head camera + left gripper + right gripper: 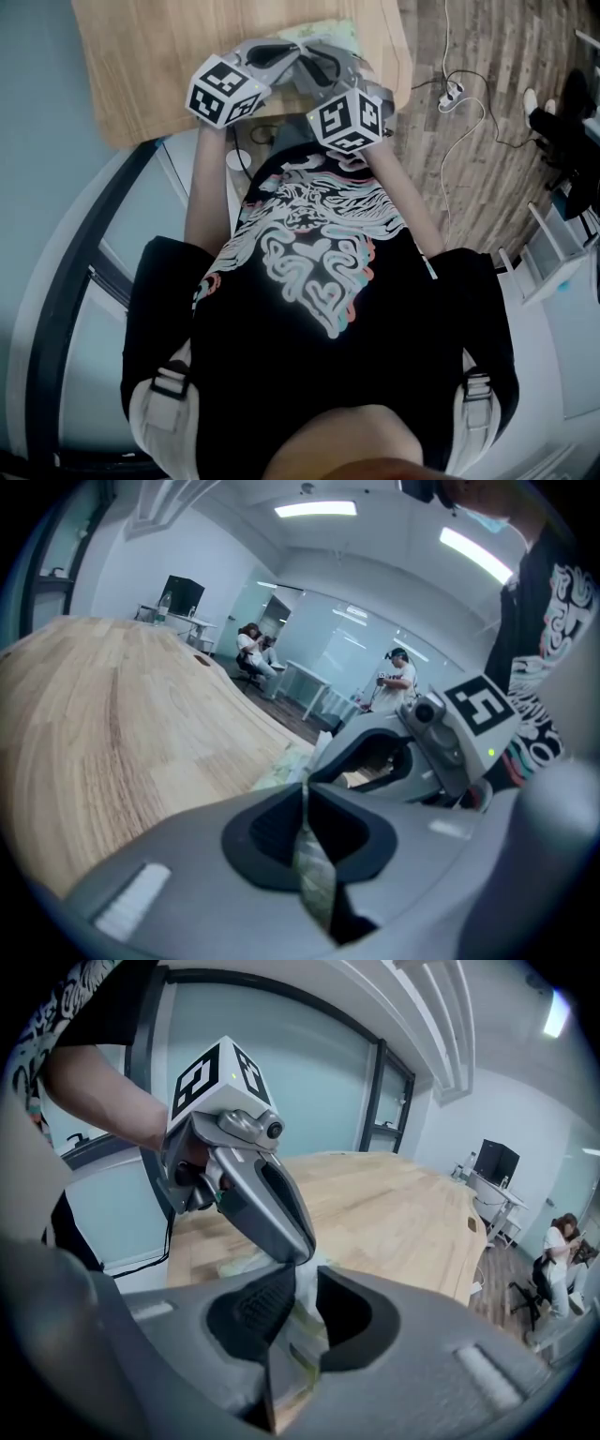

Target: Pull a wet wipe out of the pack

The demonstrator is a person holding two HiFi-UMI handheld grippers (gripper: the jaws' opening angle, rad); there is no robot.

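Tabletop (169, 66); pack (316, 878) between both jaws

Left tool (306, 799): angled downward, jaws closed on a thin edge of the pack (315, 874).
Right tool (302, 1279): tilted downward, jaws pinching a white fold of wet wipe (307, 1299).
Tool tips: nearly nose to nose.
My left forearm (202, 197) and right forearm (405, 199): bare, extended forward.
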